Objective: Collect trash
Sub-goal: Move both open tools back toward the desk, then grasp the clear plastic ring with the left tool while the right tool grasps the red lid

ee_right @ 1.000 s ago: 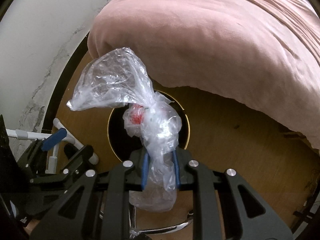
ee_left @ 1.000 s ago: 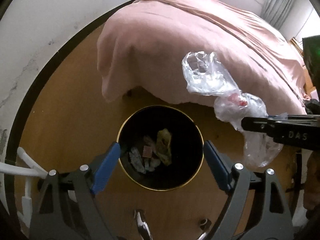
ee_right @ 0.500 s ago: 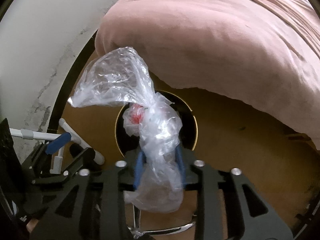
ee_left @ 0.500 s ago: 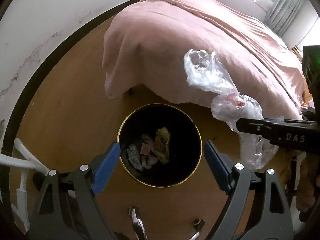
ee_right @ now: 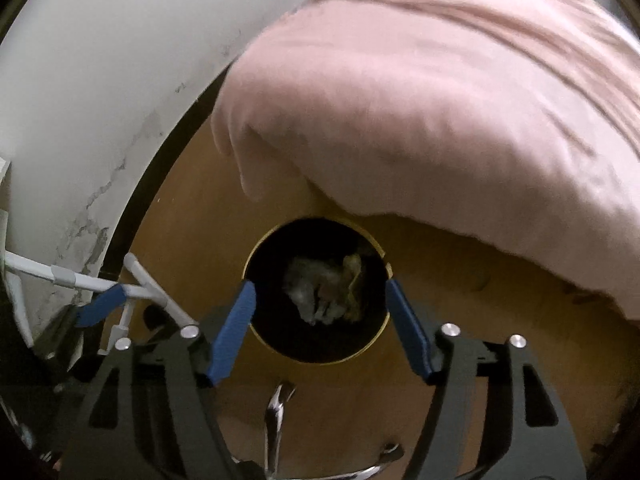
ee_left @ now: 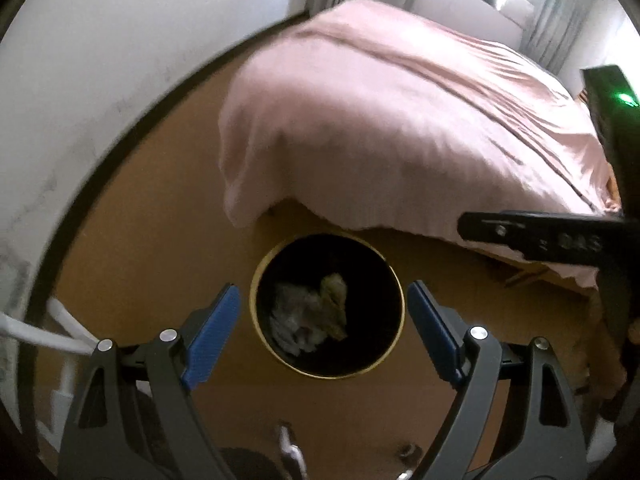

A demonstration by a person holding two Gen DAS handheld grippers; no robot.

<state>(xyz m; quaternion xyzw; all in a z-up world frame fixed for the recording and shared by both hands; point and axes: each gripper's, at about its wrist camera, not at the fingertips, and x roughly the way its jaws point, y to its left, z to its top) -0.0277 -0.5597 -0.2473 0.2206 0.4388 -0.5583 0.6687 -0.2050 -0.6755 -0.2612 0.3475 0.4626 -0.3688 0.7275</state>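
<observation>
A round black bin with a gold rim stands on the wooden floor below both grippers; it also shows in the right wrist view. A clear plastic bag lies inside it beside a yellowish scrap; the bag also shows in the right wrist view. My left gripper is open and empty above the bin. My right gripper is open and empty above the bin; one of its fingers reaches in from the right in the left wrist view.
A bed with a pink cover overhangs the floor just behind the bin, also in the right wrist view. A white wall with a dark skirting runs on the left. A white tube frame stands at the lower left.
My right gripper has opened and let go of the clear plastic bag, which now lies in the bin. Both views have drawn back a little.
</observation>
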